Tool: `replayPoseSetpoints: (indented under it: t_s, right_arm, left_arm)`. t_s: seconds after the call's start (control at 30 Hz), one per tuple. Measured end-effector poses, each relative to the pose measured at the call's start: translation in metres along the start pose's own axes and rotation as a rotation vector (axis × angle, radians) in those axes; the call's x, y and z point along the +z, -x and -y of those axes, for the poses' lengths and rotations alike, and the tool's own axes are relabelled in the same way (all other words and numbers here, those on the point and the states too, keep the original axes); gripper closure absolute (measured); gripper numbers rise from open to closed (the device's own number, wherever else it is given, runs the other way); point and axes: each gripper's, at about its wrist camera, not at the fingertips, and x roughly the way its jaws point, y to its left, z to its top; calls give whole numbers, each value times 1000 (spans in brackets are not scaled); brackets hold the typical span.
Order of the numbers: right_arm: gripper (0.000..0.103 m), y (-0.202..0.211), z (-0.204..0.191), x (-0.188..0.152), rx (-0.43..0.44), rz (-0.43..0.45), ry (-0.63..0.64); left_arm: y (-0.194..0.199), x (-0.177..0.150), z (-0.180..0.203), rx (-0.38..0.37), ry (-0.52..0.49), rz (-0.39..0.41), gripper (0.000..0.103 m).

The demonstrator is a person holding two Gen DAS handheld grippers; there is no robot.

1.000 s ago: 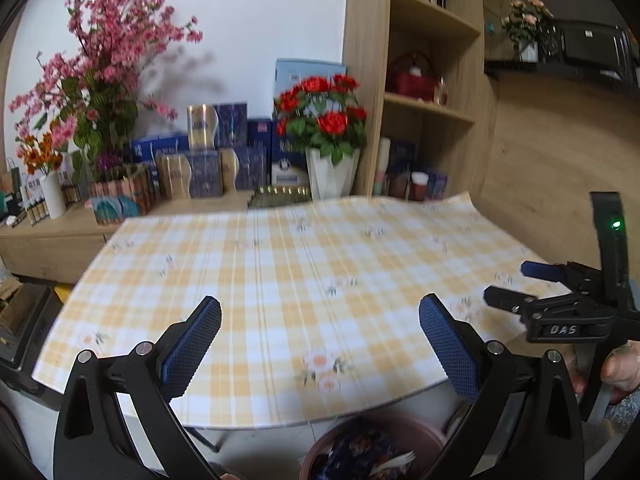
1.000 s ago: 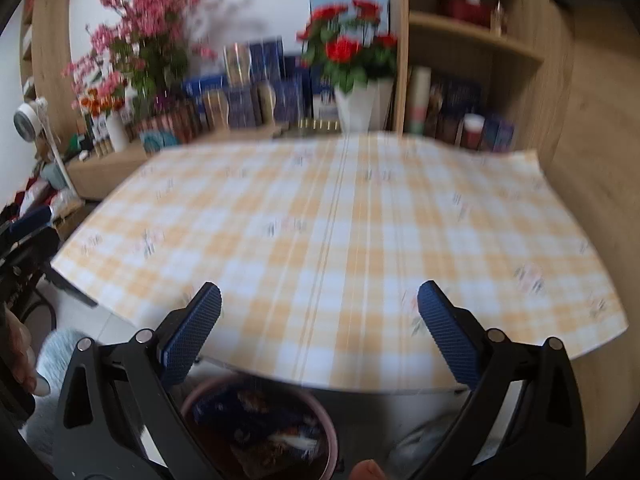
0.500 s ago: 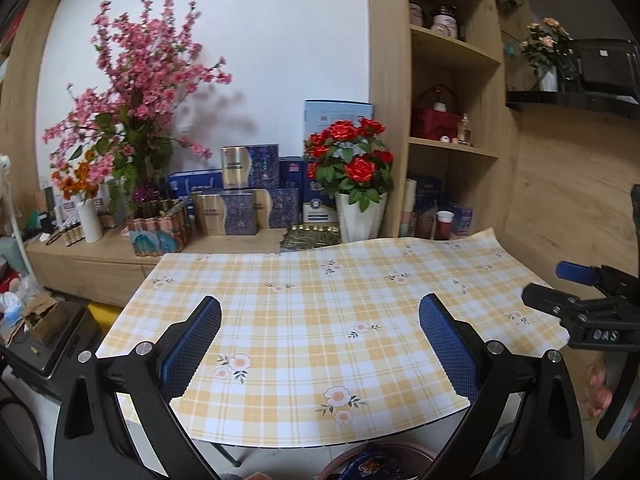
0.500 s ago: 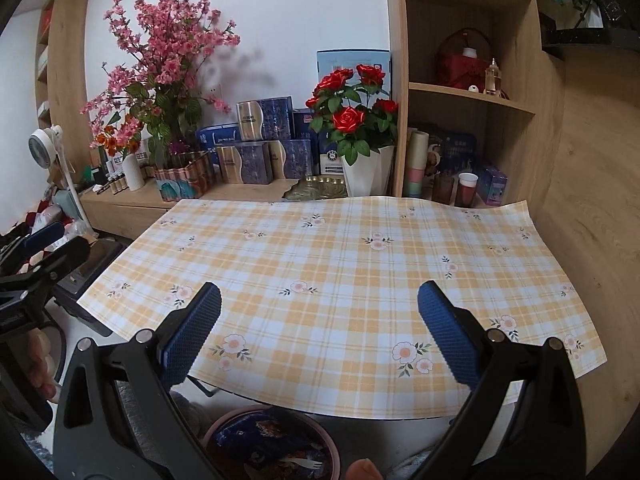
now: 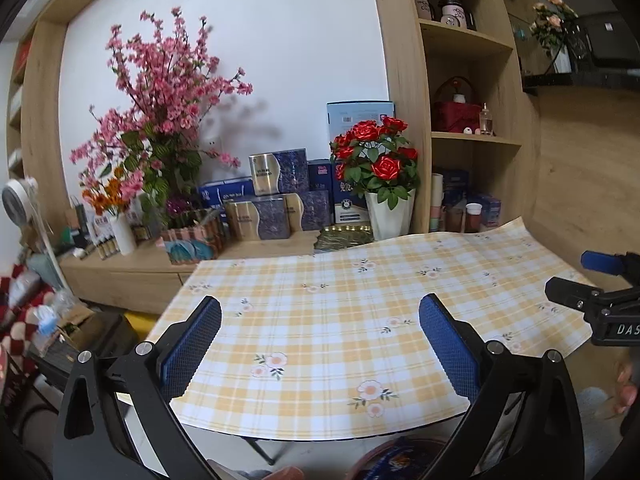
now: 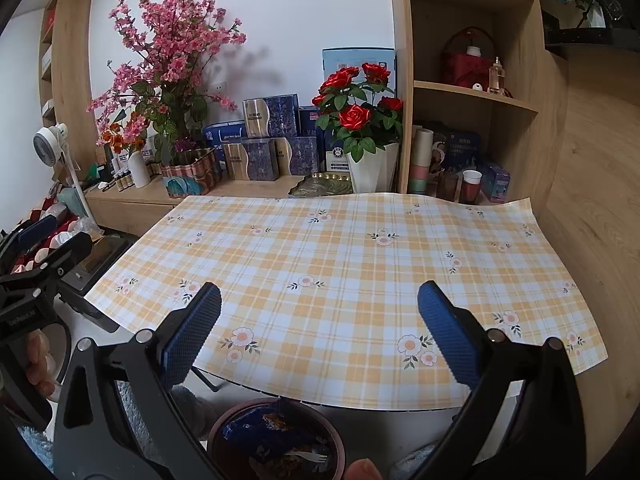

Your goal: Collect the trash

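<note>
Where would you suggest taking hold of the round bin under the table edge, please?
I would grip the bin by its thin near rim, coming straight down from above. It stands upright and open-topped, so one of the jaws can slip inside and one outside. The far rim sits under the tablecloth's overhang.

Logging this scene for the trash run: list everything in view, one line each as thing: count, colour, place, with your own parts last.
Tablecloth: one, yellow-and-white plaid with flowers, covering the table.
Bin: one, brownish, on the floor below the table's near edge, with dark blue wrappers and a white fork inside.
Rose pot: one, red blooms in a white pot, behind the table.
Blossom arrangement: one, pink, back left on the sideboard.
Gift boxes: several, blue and gold, between the flowers.
Fan: one, white, far left.
Shelf unit: one, wooden, back right, with jars, cups and boxes.
Left tongs: open, empty.
Right tongs: open, empty.
</note>
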Motion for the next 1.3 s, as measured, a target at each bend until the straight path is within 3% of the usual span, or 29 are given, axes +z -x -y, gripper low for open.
replayPoseSetpoints:
  t_s: [0.33, 1.3]
  right_arm:
    - [6, -1, 0, -4, -4, -7, -1]
    - [6, -2, -1, -8, -2, -19, 6]
  left_arm:
    - [0, -1, 7, -21, -13, -22, 6]
    - [12, -1, 5, 63, -3, -4, 6]
